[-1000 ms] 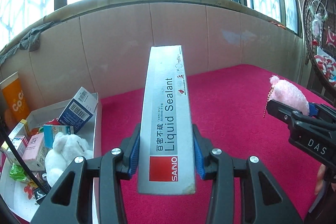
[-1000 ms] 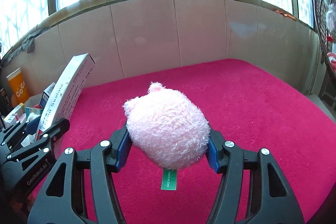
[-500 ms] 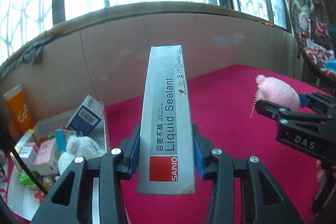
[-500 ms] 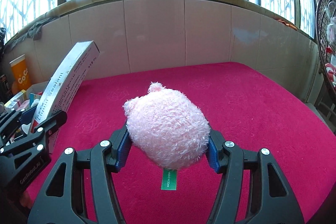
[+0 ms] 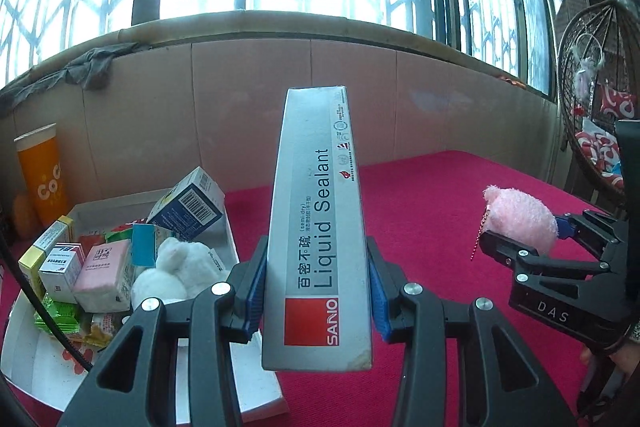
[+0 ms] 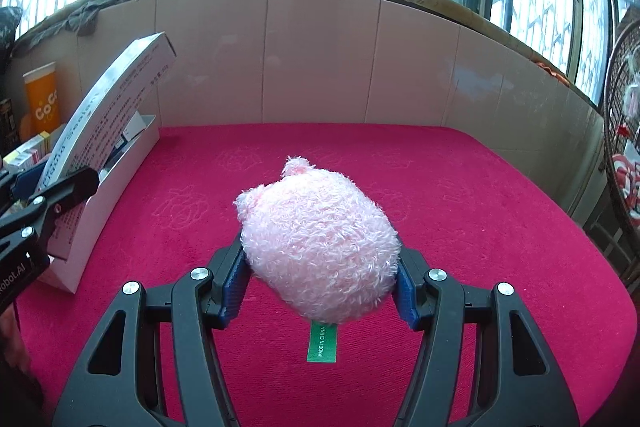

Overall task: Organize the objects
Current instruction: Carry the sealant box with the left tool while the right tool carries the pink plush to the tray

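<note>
Closest in, the left claw (image 5: 316,291) is clamped on the low end of the sealant box (image 5: 318,227), blue pads tight on both long sides, the carton slanting up and away over the red worktop (image 5: 432,195). Right beside it the right claw (image 6: 322,291) is squeezed onto the pink plush toy (image 6: 320,243), its green tag (image 6: 321,343) dangling clear below.

Just left of the sealant box sits the white tray (image 5: 256,379), already crowded: a white plush toy (image 5: 176,271), a pink carton (image 5: 104,275), a blue barcode box (image 5: 188,205) tipped on top. Behind it stands an orange cup (image 5: 42,173) against the wall panel.

My read: both loads are bound for that tray. The box is long, so bring it in low and lengthwise along the near wall rather than across the pile. Let the plush toy follow, dropped into a soft gap, one claw at a time so they don't tangle.
</note>
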{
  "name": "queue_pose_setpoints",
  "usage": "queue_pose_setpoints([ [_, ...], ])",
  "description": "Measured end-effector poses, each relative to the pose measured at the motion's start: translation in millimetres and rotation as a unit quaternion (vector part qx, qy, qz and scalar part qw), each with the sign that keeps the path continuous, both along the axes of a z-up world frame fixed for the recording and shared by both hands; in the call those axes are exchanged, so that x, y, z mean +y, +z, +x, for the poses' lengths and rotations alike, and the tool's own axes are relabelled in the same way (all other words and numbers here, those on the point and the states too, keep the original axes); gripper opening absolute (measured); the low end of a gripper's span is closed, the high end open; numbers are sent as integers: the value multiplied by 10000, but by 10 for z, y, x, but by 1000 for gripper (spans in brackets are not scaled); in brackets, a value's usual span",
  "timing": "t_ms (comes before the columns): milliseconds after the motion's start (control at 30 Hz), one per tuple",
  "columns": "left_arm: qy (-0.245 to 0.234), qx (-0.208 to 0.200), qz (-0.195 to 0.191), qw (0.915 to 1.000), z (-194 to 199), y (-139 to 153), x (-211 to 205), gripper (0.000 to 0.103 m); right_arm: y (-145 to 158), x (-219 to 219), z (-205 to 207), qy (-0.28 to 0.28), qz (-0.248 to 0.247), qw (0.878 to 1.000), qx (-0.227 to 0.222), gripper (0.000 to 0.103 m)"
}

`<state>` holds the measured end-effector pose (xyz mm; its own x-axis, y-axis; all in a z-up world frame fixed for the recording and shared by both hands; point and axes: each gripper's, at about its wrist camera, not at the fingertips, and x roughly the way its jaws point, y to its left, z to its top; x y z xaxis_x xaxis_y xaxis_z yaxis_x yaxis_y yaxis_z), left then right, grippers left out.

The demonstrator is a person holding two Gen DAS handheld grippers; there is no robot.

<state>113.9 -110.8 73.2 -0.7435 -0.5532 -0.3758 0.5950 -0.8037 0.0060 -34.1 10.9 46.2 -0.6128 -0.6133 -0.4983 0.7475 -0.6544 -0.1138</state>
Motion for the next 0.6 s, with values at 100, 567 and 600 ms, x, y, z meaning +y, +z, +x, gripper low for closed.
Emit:
queue_pose_setpoints([
  [100, 49, -8, -61, 10000, 39, -5, -23, 43, -2, -21, 21, -29, 58, 10000, 44, 60],
  [567, 501, 285, 205, 9981, 294, 141, -362, 43, 33, -47, 90, 35, -19, 9994, -357, 60],
  [600, 503, 289, 217, 9981, 299, 144, -368, 43, 41, -54, 104, 53, -29, 9994, -352, 60],
])
